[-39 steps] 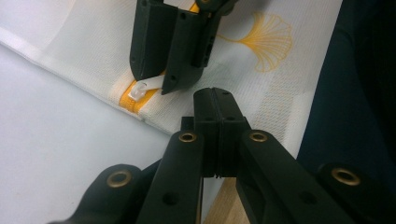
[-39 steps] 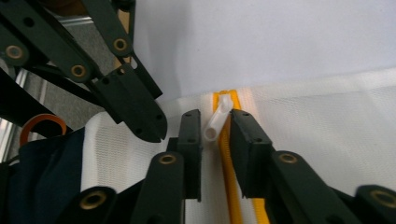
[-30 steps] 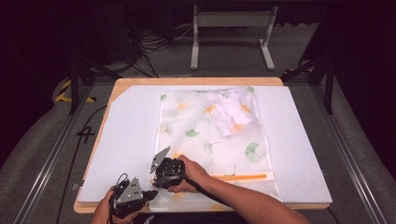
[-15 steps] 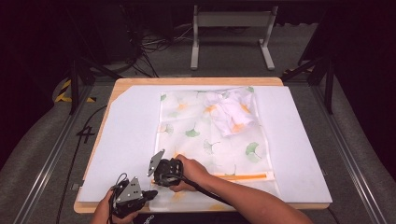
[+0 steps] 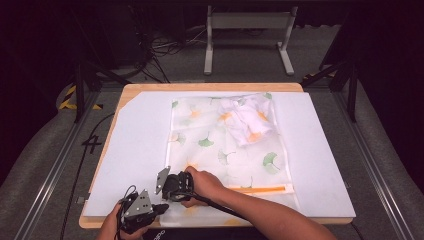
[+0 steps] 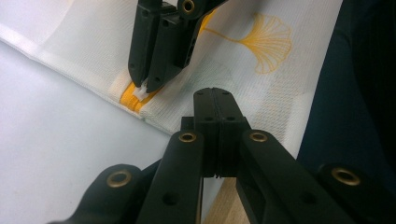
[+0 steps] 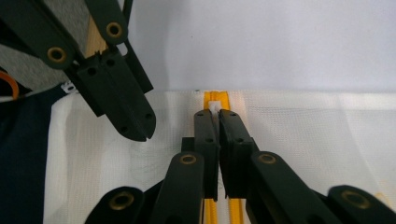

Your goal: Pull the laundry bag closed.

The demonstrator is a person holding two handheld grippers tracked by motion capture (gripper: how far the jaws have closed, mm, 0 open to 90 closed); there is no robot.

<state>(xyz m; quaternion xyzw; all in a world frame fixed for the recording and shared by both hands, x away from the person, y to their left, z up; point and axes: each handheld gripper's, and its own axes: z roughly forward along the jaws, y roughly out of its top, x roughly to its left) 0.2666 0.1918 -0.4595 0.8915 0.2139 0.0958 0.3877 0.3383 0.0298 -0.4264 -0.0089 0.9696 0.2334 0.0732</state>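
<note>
A white mesh bag [image 5: 225, 150] printed with ginkgo leaves lies flat, with a white garment [image 5: 247, 117] bunched inside its far right corner. An orange zipper [image 5: 260, 189] runs along its near edge. My right gripper [image 5: 171, 194] stands at the zipper's left end, shut on the small white zipper pull [image 7: 214, 106], which also sticks out between its tips [image 6: 140, 91] in the left gripper view. My left gripper [image 6: 215, 95] is shut, its tips on the mesh at the bag's near left corner [image 7: 140, 133], just beside the right one. Whether it pinches the mesh I cannot tell.
The bag rests on a white sheet [image 5: 135, 150] that covers a wooden tabletop [image 5: 210, 86]. The near table edge [image 6: 224, 205] lies right under my left gripper. A metal stand [image 5: 247, 30] and cables sit on the floor behind the table.
The right hand and its gripper have edged slightly left at the zipper's end. The left gripper and the bag have stayed put.
</note>
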